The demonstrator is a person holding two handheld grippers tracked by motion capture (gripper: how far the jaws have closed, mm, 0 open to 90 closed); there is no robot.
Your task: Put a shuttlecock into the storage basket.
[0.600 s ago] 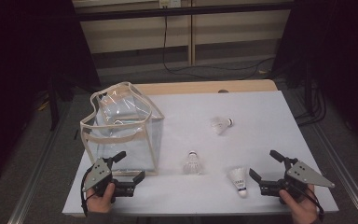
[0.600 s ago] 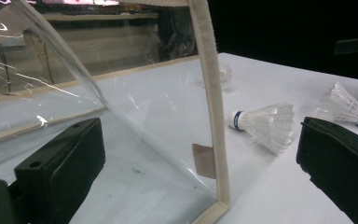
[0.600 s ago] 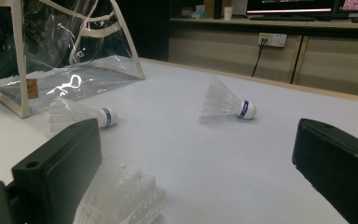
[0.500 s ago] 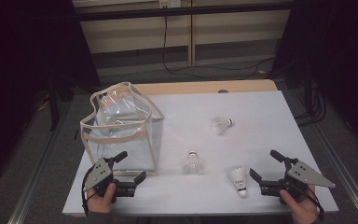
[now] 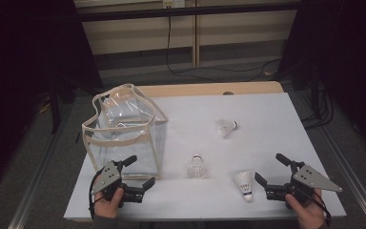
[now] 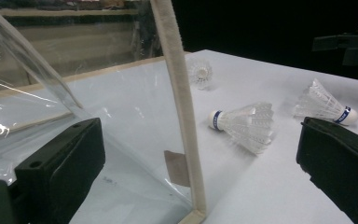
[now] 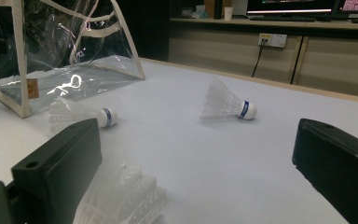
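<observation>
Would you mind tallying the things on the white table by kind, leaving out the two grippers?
Shuttlecocks: 3, the near right one, the middle one and the far one.
Clear bag with beige trim: 1.
Total: 4.

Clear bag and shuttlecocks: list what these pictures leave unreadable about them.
- Clear bag: high view, glare and creases in the plastic blur whatever lies inside.
- Bag label: left gripper view, too small and blurred to read.
- Nearest shuttlecock: right gripper view, its cork is cut off by the bottom edge and the black claw pad.
- Far shuttlecock: left gripper view, blurred.
</observation>
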